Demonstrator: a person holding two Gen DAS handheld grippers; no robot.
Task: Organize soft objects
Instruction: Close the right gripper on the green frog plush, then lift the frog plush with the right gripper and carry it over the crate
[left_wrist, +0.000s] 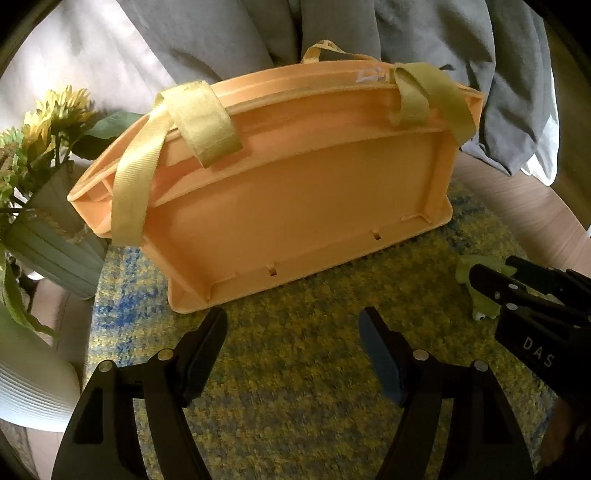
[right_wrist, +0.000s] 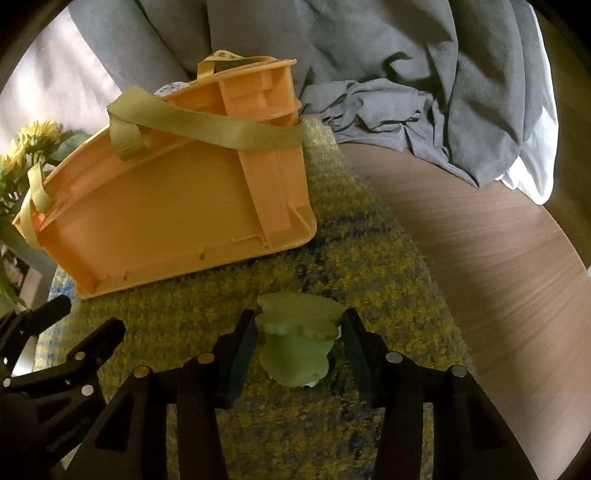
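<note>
A green soft toy (right_wrist: 295, 350) lies on the yellow and blue rug (right_wrist: 369, 258), between the fingers of my right gripper (right_wrist: 297, 321). Both pads touch its sides, so the gripper is shut on it. The left wrist view shows the same toy (left_wrist: 466, 270) poking out past the right gripper (left_wrist: 491, 291) at the right edge. An orange plastic basket (left_wrist: 295, 192) with yellow fabric straps (left_wrist: 207, 122) stands on the rug, its broad side facing me. My left gripper (left_wrist: 293, 317) hovers open over the rug just in front of the basket, with nothing between its fingers.
A pale green vase (left_wrist: 48, 243) of sunflowers (left_wrist: 55, 110) stands left of the basket, with a white ribbed object (left_wrist: 29, 387) nearer to me. Grey bedding (right_wrist: 406, 74) hangs behind the basket. Wood floor (right_wrist: 498, 258) lies right of the rug.
</note>
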